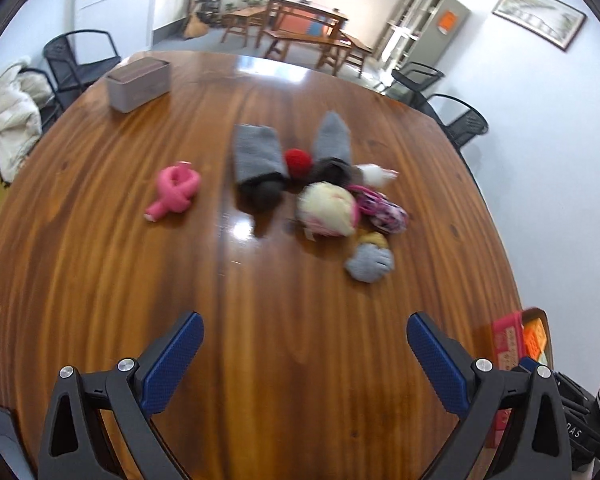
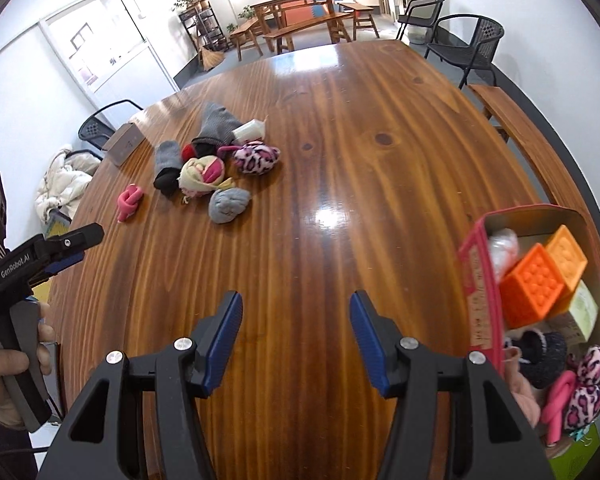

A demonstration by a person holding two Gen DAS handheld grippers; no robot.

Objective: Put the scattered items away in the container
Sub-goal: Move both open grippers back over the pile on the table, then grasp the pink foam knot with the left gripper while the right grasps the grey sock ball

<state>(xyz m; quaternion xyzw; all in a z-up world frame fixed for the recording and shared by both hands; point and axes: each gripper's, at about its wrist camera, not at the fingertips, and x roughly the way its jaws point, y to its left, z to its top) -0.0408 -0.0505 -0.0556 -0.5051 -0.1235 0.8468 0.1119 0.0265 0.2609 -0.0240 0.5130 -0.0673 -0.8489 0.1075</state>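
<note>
The left tool is seen with its blue pads spread wide, and nothing is held between them. The right tool is also seen open, but less wide, and nothing is held or touched by it either. Only bare wood of the surface is seen between the pads of each tool.

A heap of small soft things is laid on the surface, well ahead of both tools. In it a pink knotted sock is placed apart on the left. Beside it a grey and black sock roll is found, then a small red ball, and a second grey sock is set behind the ball. A cream and pink fluffy bundle is seen nearer, with a pink spotted bundle touching it on the right. A small grey ball of cloth is the thing laid nearest to the tools.

The container, with a red side, is kept at the right edge of the surface, just beside the right tool. Two orange blocks, a dark knitted thing, a pink spotted bundle and a pink sock are already packed inside it.

A grey box is set at the far left of the surface. Black chairs are stood around it. Nothing is placed between the tools and the heap.
</note>
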